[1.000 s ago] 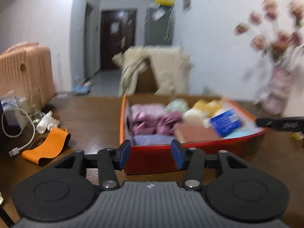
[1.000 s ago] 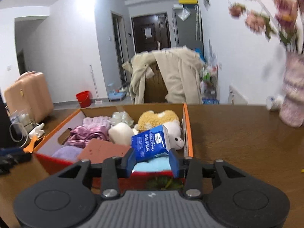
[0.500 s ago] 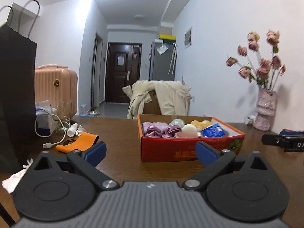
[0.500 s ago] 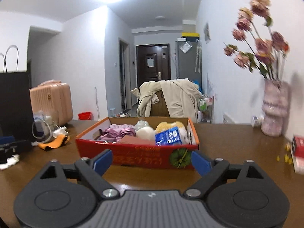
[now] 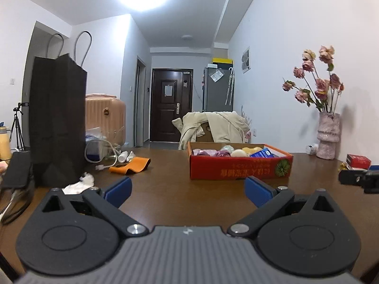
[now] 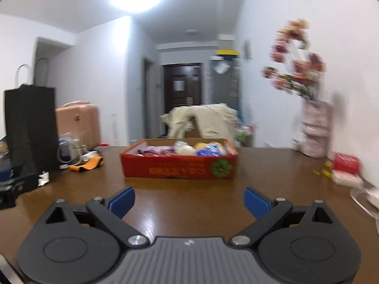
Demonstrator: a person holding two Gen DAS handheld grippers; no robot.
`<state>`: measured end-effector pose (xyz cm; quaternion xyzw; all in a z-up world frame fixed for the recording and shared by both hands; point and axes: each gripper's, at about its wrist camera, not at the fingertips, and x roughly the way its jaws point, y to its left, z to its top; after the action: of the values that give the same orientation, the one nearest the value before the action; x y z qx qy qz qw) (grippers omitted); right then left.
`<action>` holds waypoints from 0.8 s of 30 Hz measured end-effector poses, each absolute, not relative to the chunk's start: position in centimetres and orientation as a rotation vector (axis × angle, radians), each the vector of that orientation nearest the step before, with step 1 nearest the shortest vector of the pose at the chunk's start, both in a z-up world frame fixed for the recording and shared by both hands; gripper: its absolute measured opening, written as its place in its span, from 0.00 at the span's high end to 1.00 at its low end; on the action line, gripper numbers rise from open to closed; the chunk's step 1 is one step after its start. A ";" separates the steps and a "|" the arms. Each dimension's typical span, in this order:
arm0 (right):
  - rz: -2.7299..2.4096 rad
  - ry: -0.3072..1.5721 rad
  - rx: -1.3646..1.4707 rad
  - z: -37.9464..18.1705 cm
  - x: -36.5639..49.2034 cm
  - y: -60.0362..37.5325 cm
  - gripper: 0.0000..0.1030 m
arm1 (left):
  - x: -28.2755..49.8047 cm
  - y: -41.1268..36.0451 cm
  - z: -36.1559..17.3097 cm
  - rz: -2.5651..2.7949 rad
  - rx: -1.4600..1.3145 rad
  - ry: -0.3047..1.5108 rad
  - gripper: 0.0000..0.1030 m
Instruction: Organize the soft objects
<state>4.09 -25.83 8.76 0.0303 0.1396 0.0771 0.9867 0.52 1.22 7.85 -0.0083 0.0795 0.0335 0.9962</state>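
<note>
A red cardboard box (image 5: 239, 171) (image 6: 177, 168) stands on the brown table, holding purple cloths (image 5: 208, 152), a white soft ball (image 5: 238, 153), a yellow plush and a blue tissue pack (image 5: 264, 153). My left gripper (image 5: 188, 190) is open and empty, well back from the box. My right gripper (image 6: 189, 200) is open and empty too, also back from the box. The right gripper's body (image 5: 360, 179) shows at the right edge of the left wrist view.
A black paper bag (image 5: 56, 120), cables, white bottles and an orange band (image 5: 130, 165) lie on the table's left. A crumpled tissue (image 5: 78, 184) lies near the bag. A pink vase of flowers (image 5: 328, 135) and a red packet (image 5: 357, 161) stand at the right.
Both grippers opened wide and pulled back from the box. The right gripper let go of the blue tissue pack, which now lies in the box.
</note>
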 end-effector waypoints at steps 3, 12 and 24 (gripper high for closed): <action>0.121 0.307 0.127 7.8 0.9 -26.3 0.00 | -0.9 0.7 7.7 0.044 -0.002 0.161 0.00; 0.150 0.315 0.129 7.1 0.1 -26.0 0.00 | -0.5 0.6 7.3 0.012 -0.049 0.186 0.00; 0.169 0.302 0.127 7.4 0.3 -25.5 0.00 | -0.8 0.8 7.7 0.004 -0.035 0.174 0.00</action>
<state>0.31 -25.49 7.40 0.0631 0.1501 0.0842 0.9831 -0.83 0.79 7.70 -0.0177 0.0867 0.0018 0.9961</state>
